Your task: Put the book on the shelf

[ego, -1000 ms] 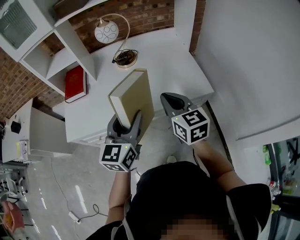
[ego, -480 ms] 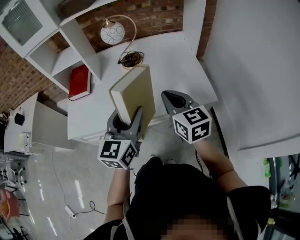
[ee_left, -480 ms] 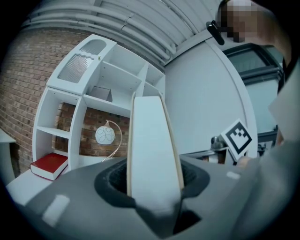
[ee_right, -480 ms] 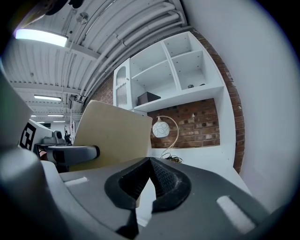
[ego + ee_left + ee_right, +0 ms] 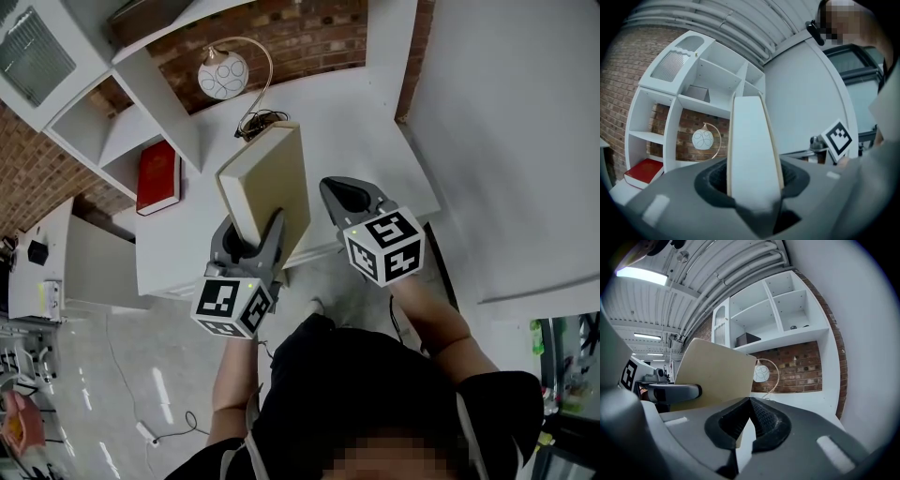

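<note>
A cream-covered book (image 5: 267, 187) stands on end above the white desk (image 5: 361, 117), its page edges facing left. My left gripper (image 5: 251, 236) is shut on its lower end; in the left gripper view the book (image 5: 752, 154) fills the gap between the jaws. My right gripper (image 5: 348, 199) hovers just right of the book, shut and empty; its jaws meet in the right gripper view (image 5: 750, 412), which shows the book (image 5: 715, 376) to its left. The white shelf (image 5: 122, 131) stands at the desk's far left, with a red book (image 5: 157, 176) lying in a low compartment.
A globe lamp (image 5: 223, 75) with a curved arm and a cable at its base stands at the desk's back, between shelf and book. A brick wall (image 5: 281, 33) runs behind it. A white wall (image 5: 506, 141) lies to the right. Upper shelf compartments (image 5: 717, 84) hold a dark box (image 5: 698, 93).
The book and both grippers have shifted slightly away from the person's body, toward the lamp. The left grip on the book is unchanged and the right gripper stays beside it.
</note>
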Tool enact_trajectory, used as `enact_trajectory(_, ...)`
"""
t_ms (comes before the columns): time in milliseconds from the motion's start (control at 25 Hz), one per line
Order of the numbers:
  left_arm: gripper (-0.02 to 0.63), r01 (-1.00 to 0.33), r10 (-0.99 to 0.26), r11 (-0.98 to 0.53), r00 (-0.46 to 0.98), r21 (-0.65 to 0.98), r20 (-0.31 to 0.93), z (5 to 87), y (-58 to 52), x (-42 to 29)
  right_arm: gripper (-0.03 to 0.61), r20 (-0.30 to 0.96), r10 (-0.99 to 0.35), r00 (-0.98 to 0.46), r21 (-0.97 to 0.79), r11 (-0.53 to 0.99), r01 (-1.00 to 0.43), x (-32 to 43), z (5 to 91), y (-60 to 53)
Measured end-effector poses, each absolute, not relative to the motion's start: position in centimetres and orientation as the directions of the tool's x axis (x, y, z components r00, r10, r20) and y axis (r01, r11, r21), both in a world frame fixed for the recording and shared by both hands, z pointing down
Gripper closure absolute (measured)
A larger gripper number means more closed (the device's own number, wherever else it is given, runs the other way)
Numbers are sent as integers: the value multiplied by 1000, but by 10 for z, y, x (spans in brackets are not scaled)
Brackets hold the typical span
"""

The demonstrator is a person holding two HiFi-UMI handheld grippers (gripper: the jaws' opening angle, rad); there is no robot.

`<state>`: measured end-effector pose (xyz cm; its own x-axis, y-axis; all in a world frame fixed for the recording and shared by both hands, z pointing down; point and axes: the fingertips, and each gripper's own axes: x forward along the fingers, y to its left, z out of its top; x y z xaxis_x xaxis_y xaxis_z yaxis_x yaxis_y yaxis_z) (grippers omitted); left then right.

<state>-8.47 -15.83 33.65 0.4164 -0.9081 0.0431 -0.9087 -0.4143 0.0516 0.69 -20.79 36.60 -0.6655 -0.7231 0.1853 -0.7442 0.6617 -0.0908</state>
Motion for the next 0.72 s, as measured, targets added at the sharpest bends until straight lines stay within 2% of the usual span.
enact_trajectory(720,410,-903,-903,-430,430,3,-13,306,-225,-133,581,178,-740,-649,-29,655,-755,-43,334,-276)
